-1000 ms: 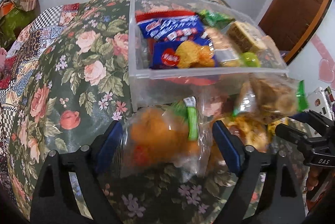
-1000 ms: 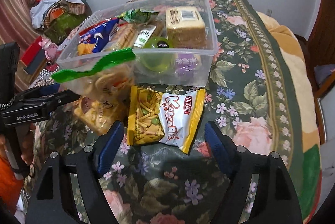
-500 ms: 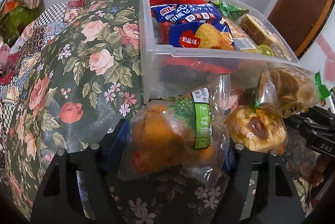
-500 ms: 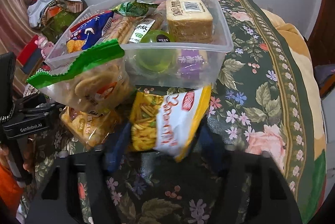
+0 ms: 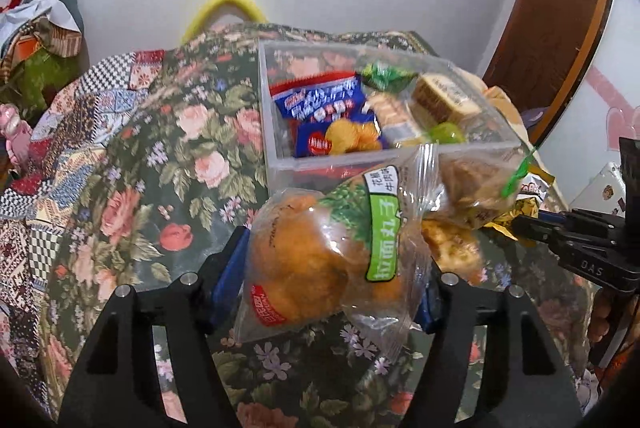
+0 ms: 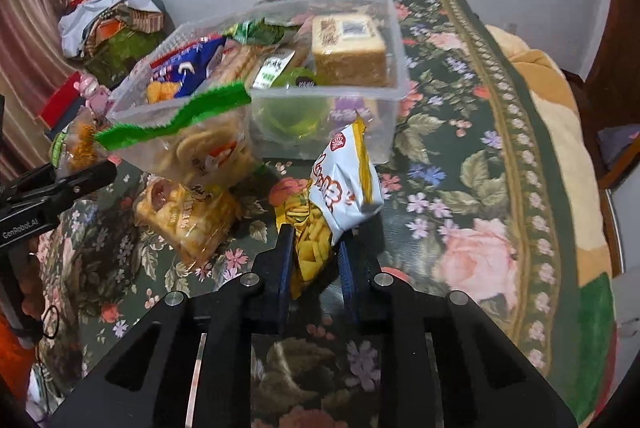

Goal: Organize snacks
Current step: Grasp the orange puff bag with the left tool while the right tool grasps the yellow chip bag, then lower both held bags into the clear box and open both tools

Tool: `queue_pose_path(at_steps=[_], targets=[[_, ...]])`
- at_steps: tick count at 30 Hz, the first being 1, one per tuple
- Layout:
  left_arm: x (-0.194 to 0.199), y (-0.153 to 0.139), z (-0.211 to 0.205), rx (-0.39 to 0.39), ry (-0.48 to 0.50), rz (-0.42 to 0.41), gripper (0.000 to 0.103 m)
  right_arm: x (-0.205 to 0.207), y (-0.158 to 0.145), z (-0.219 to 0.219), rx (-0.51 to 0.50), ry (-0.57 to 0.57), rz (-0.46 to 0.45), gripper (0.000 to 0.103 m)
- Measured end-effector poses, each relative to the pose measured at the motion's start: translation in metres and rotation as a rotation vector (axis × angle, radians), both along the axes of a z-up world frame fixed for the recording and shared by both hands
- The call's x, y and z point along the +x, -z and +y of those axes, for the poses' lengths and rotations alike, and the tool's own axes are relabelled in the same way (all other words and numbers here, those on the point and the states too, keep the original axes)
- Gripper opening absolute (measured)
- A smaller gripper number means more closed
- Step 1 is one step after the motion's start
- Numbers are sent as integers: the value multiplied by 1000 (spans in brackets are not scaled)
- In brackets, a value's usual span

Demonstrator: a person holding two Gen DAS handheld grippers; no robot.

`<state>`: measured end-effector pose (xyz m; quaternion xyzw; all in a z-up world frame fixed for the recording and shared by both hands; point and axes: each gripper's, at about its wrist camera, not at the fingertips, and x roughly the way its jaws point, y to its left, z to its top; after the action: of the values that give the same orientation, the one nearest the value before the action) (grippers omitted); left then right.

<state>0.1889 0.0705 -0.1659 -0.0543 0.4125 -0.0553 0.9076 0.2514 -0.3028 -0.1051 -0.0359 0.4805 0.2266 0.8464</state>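
Gripper (image 5: 328, 288) in my left hand is clamped on a clear bag of orange snack balls (image 5: 320, 256) at lower centre of the left view, lifted off the floral tabletop (image 5: 168, 196). My right gripper (image 6: 316, 256) is clamped on the yellow-and-white chip bag (image 6: 336, 196), standing upright at centre of the right view. Largest of all, the clear plastic bin (image 6: 384, 40) sits in the upper middle, packed with a blue cracker packet (image 5: 320, 104), a wrapped cake block (image 6: 348, 52) and a green jelly cup (image 6: 296, 84). Before the bin, left of centre, a green-edged biscuit bag (image 6: 200, 144) rests over a small pastry pack (image 6: 188, 216).
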Motion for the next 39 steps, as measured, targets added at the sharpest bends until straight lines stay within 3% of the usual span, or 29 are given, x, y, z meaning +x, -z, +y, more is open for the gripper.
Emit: queue_pose_path(at_steps=[10, 23, 31, 39], targets=[[4, -36, -3, -19, -9, -62, 68, 1, -32, -15, 13, 19, -110, 17], [15, -52, -9, -14, -5, -100, 68, 1, -58, -18, 17, 26, -183, 16], [41, -63, -2, -36, -22, -119, 69, 19, -90, -4, 45, 4, -280, 15], [81, -63, -3, 2, -28, -115, 69, 45, -101, 28, 68, -44, -330, 15]])
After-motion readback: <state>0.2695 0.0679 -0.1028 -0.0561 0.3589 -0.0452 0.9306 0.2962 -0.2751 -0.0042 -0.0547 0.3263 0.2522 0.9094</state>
